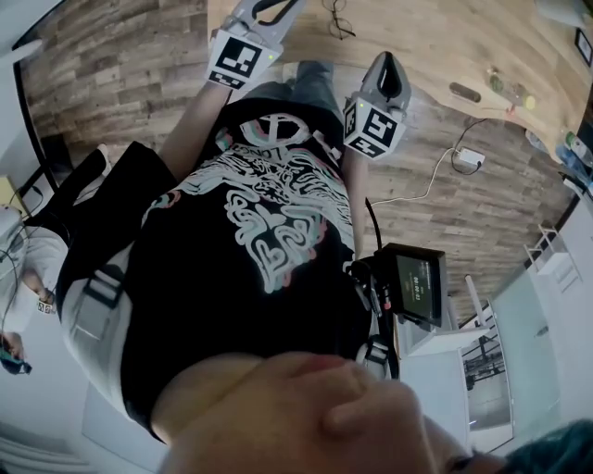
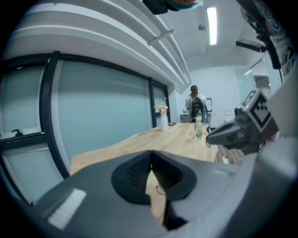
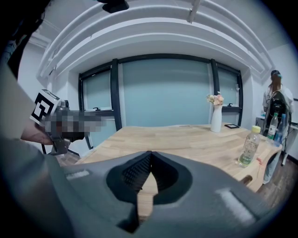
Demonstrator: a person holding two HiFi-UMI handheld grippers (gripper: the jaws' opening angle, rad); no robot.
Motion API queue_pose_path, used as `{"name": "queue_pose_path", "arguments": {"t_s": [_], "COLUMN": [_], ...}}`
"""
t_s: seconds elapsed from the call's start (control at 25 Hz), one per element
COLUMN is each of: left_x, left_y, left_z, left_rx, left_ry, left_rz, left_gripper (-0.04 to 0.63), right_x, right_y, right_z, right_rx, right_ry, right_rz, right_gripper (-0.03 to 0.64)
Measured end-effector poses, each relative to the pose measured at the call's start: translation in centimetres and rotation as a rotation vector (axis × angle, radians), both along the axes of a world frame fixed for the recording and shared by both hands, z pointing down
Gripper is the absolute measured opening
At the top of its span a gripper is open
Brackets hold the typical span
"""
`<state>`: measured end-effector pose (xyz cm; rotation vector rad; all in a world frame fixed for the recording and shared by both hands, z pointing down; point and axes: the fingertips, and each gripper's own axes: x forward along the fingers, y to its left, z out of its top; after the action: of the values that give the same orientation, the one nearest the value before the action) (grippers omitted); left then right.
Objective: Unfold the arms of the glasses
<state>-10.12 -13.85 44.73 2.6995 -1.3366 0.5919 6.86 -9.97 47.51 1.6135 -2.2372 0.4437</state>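
While the glasses lie untouched on the table, near the left gripper, both it and the right gripper are closed tip to tip on nothing. The frame looks thin and light, so a jaw coming in closed or off-line would likely shove it across the wood or bend an arm instead of swinging it out. I count one pair of glasses, two grippers, one table.
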Motion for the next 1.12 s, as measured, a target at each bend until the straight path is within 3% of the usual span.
{"name": "queue_pose_path", "arguments": {"t_s": [0.24, 0.52, 0.72, 0.92, 1.12], "left_x": [2.3, 3.1, 3.2, 5.2, 6.3], "left_y": [-0.9, 0.4, 1.5, 2.1, 2.9], "left_z": [3.1, 5.1, 8.2, 10.0, 12.0], "left_rx": [-0.018, -0.057, -0.113, -0.074, -0.096], "left_ry": [-0.046, -0.077, -0.17, -0.276, -0.325], "left_rz": [0.043, 0.092, 0.102, 0.202, 0.269], "left_gripper": [-0.011, -0.011, -0.011, -0.011, -0.011], "right_x": [1.7, 0.3, -0.2, -0.2, -0.9], "right_y": [-0.9, -0.8, -0.7, -0.2, 0.1], "right_z": [1.9, 3.0, 4.2, 6.3, 8.1], "right_rx": [-0.026, -0.047, -0.074, -0.111, -0.133], "right_ry": [0.001, 0.002, -0.009, -0.019, 0.057], "right_rz": [0.008, -0.025, -0.052, -0.06, -0.116], "right_gripper": [-0.002, -0.002, -0.002, -0.001, -0.001]}}
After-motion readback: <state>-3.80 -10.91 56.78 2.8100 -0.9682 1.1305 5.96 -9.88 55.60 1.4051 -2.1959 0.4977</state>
